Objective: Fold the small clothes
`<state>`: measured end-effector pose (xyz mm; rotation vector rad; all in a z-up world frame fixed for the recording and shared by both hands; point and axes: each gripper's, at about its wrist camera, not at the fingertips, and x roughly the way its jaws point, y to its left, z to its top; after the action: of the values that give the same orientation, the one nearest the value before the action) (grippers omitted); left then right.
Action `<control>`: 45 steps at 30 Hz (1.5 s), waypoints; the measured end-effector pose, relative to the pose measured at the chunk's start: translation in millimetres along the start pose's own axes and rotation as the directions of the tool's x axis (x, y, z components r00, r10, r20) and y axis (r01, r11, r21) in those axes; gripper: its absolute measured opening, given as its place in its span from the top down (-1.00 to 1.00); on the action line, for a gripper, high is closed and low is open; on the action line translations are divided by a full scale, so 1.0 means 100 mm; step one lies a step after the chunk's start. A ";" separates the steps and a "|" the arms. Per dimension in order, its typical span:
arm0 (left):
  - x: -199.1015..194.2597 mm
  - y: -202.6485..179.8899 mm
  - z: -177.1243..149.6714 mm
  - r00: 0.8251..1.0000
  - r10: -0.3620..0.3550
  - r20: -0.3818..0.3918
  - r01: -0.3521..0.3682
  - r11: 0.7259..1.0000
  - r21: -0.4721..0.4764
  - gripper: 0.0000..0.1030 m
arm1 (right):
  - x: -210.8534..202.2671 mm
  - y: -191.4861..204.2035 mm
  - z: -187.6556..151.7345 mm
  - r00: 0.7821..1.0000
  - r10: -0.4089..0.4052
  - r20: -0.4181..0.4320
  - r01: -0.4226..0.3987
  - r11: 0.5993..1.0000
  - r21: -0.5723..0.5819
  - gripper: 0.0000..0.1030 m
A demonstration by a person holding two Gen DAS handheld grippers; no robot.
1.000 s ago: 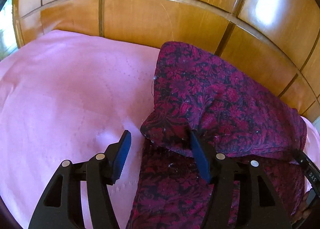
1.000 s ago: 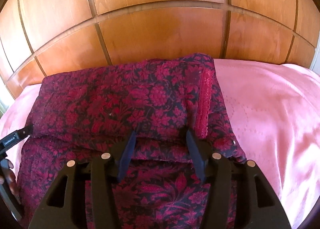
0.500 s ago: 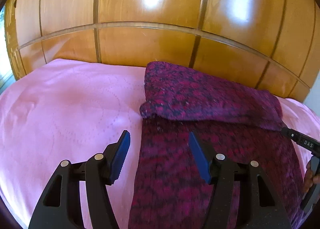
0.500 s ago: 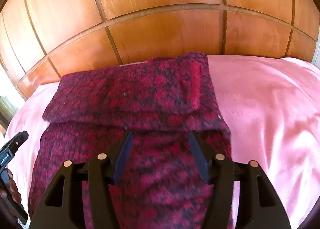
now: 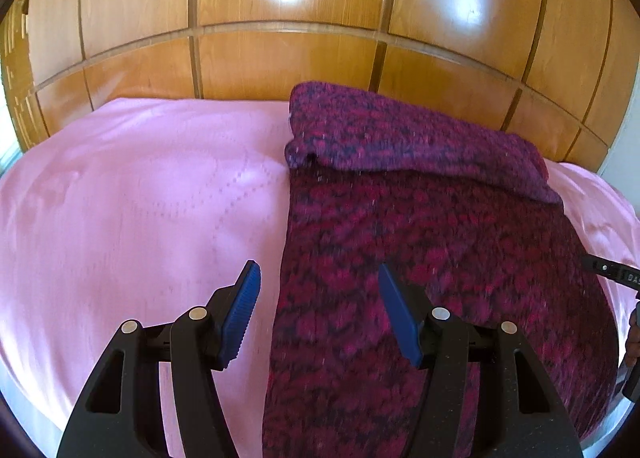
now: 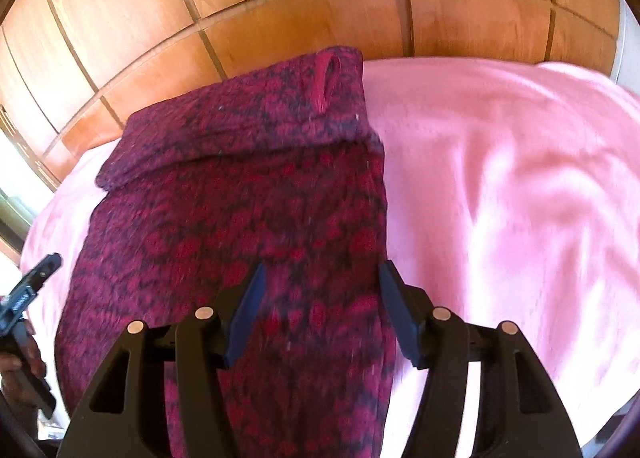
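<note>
A dark red and purple flowered garment point(image 5: 432, 242) lies lengthwise on the pink bedspread point(image 5: 140, 197), its far end folded back toward me into a thick band point(image 5: 400, 137). A red trimmed slit point(image 6: 326, 81) shows on that band point(image 6: 256, 117) in the right wrist view. My left gripper point(image 5: 318, 274) hovers open above the garment's left edge, holding nothing. Over the garment's point(image 6: 240, 225) right edge my right gripper point(image 6: 322, 272) is open too, with only cloth far below its jaws. Each gripper's black body shows at the other view's edge: the right gripper point(image 5: 612, 272), the left gripper point(image 6: 28, 290).
A glossy wooden panelled headboard point(image 5: 280, 57) rises right behind the folded end. Pink bedspread point(image 6: 500, 197) stretches wide on both sides of the garment. A hand point(image 6: 16, 358) grips the left tool's handle at the frame edge.
Both grippers drew back and up from the folded band, which stays lying on the garment. More of the garment's length now shows in front of the jaws.
</note>
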<state>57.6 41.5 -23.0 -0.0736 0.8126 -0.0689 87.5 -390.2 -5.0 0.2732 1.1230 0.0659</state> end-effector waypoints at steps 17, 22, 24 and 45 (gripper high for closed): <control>-0.37 0.18 -0.73 0.978 -0.147 -0.151 0.150 0.989 0.007 -0.17 | -0.42 -0.11 -0.60 0.992 0.070 -0.108 -0.070 0.998 0.011 -0.08; -0.52 0.19 -0.95 0.951 -0.217 -0.222 0.226 0.974 0.019 -0.10 | -0.51 -0.16 -0.86 0.977 0.126 -0.173 -0.117 0.991 0.056 0.21; -0.54 0.18 -1.00 0.941 -0.228 -0.249 0.242 0.970 0.026 0.06 | -0.52 -0.13 -0.97 0.967 0.142 -0.210 -0.132 0.990 0.058 0.23; -0.24 0.44 0.19 0.857 -0.515 -0.011 0.490 0.822 -0.290 0.81 | -0.44 0.09 0.00 0.917 0.398 -0.011 -0.392 0.908 0.151 0.66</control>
<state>56.6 87.9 3.0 -0.5596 0.8717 -0.4650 68.9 -390.2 35.5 0.6323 1.1009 0.3525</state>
